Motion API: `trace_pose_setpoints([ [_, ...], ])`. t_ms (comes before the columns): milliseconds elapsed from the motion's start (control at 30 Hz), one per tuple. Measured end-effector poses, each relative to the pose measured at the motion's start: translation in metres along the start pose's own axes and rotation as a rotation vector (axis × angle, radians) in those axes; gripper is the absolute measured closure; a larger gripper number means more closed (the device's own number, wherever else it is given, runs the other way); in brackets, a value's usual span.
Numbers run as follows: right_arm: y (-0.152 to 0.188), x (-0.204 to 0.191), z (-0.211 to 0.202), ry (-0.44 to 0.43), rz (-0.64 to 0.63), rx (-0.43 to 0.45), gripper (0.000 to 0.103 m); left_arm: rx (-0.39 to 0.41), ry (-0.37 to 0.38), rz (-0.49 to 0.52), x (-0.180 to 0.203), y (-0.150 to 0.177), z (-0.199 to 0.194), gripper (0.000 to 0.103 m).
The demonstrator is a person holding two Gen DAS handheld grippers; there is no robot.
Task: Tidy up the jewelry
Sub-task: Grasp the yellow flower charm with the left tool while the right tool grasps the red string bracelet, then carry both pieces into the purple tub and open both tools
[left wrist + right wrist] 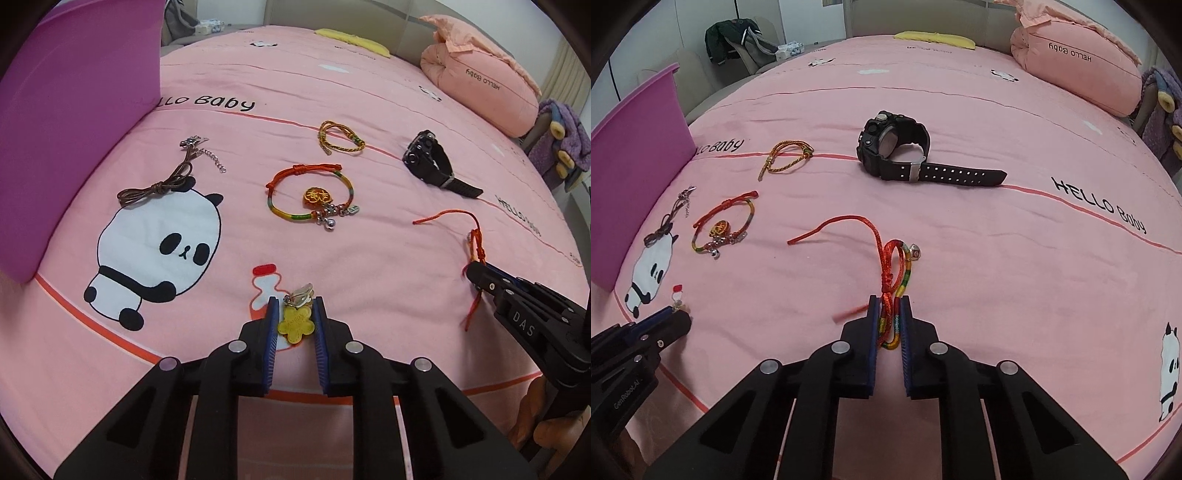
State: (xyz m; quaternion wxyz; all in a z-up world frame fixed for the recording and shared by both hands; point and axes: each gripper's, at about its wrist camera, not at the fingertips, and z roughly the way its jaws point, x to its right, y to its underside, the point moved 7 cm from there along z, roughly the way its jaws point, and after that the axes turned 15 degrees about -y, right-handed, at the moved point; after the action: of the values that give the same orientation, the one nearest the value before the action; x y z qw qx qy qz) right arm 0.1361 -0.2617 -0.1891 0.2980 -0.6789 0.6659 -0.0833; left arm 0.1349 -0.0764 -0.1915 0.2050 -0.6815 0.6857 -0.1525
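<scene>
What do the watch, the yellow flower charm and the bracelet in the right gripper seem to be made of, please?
Watch: matte black rubber or resin, judging by the dull moulded strap with punched holes; the buckle looks like metal.
Flower charm: probably leather or faux leather, flat with stitching along its edge.
Bracelet: woven cord, shiny red and multicoloured, with a small silvery bell.

"HELLO Baby" on bedsheet [1100, 210] & pillow [1071, 51]; "DAS" on right tool [476, 277].
</scene>
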Motion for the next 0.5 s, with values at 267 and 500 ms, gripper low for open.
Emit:
trace_pose_setpoints([
  [267, 0.006, -0.021, -0.035, -0.054, 0.044, 0.050, 0.093, 0.019, 0.054, 0.033, -0.005, 0.000, -0.033, 0.085],
  [500, 0.012, -0.052, -0.071, -0.089, 0.086, 0.107, 0.093, 0.057, 0.084, 0.044, -0.027, -0.008, -0.076, 0.085],
])
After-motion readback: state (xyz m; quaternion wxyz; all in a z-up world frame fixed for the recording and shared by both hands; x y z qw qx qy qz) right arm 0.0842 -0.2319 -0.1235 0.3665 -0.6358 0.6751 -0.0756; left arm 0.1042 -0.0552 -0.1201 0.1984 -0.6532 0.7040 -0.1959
